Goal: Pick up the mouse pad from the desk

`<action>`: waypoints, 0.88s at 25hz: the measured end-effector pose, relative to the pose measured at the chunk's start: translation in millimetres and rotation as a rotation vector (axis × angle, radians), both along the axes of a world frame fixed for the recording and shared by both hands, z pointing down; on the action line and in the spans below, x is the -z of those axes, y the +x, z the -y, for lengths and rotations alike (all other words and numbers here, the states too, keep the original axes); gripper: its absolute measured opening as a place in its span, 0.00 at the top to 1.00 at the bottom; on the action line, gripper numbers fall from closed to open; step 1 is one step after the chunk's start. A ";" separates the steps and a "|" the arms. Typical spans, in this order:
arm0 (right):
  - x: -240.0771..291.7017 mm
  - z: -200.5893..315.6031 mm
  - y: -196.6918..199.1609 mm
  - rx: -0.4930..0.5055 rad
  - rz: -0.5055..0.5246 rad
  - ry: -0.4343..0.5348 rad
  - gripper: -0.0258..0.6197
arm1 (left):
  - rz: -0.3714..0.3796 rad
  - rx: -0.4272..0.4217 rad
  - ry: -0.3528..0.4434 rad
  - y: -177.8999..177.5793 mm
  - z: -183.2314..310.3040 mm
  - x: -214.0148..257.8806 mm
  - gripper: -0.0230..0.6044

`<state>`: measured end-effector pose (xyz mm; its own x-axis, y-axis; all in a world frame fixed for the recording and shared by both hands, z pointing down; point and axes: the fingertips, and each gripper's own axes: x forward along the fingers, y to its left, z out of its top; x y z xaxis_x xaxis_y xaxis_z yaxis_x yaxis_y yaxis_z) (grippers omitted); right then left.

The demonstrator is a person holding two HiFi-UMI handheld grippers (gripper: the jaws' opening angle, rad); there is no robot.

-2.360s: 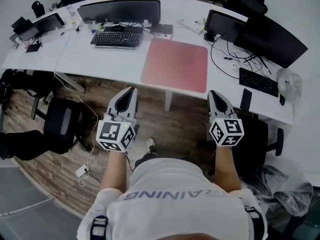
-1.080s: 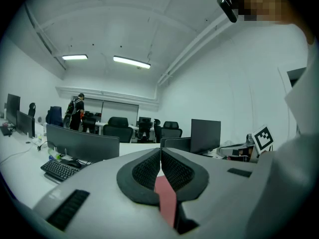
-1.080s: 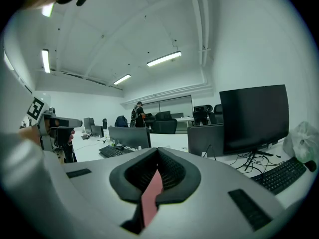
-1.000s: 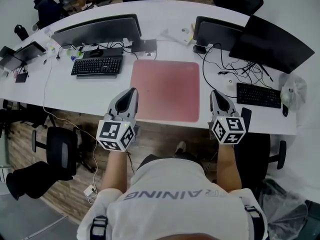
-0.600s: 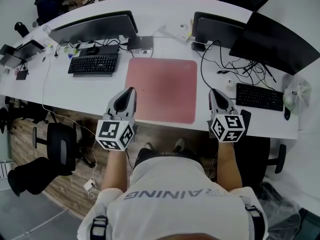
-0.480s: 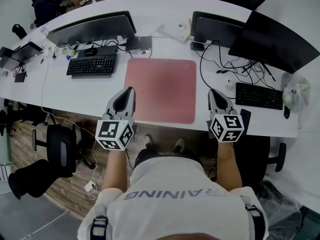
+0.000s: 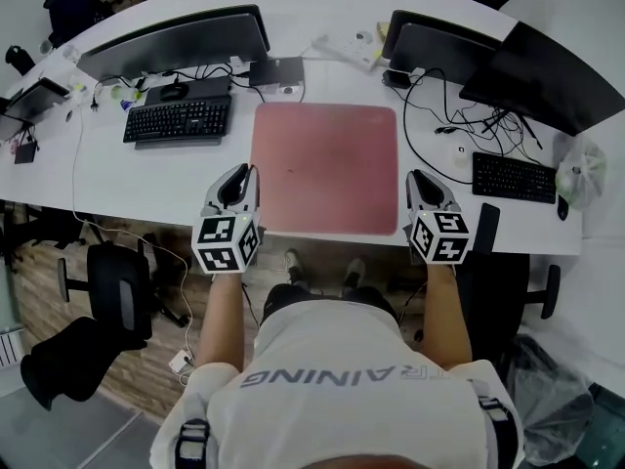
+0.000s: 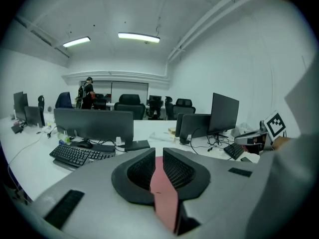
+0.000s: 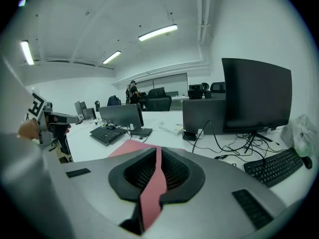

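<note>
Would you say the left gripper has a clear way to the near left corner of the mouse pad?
Probably yes: the left gripper hangs beside that corner of the mouse pad, with only desk between them; the keyboard lies farther back. Its jaws are shut, so they must open first.

The person now stands right up against the desk (image 7: 146, 179) — in the earliest picture both grippers hang over the wooden floor, well short of its near edge. The left gripper (image 7: 247, 171) now sits over that edge beside the near left corner of the pad (image 7: 324, 164), and the right gripper (image 7: 413, 175) sits beside the near right corner (a second ago they were almost there, only higher). The pad, earlier off to the right and skewed, now lies squarely between them. Both shoes (image 7: 293, 260) show just below the desk edge — at first only one did.
</note>
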<state>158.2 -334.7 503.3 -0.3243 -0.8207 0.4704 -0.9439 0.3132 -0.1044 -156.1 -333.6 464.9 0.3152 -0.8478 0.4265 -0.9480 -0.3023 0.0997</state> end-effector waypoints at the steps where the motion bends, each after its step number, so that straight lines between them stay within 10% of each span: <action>1: -5.5 1.3 -4.3 -0.001 -0.009 -0.013 0.91 | 0.002 -0.008 -0.019 -4.3 2.2 -7.5 0.89; 22: -164.2 34.3 -24.4 -0.025 -0.166 -0.303 0.47 | 0.135 -0.051 -0.453 -44.6 51.4 -218.9 0.45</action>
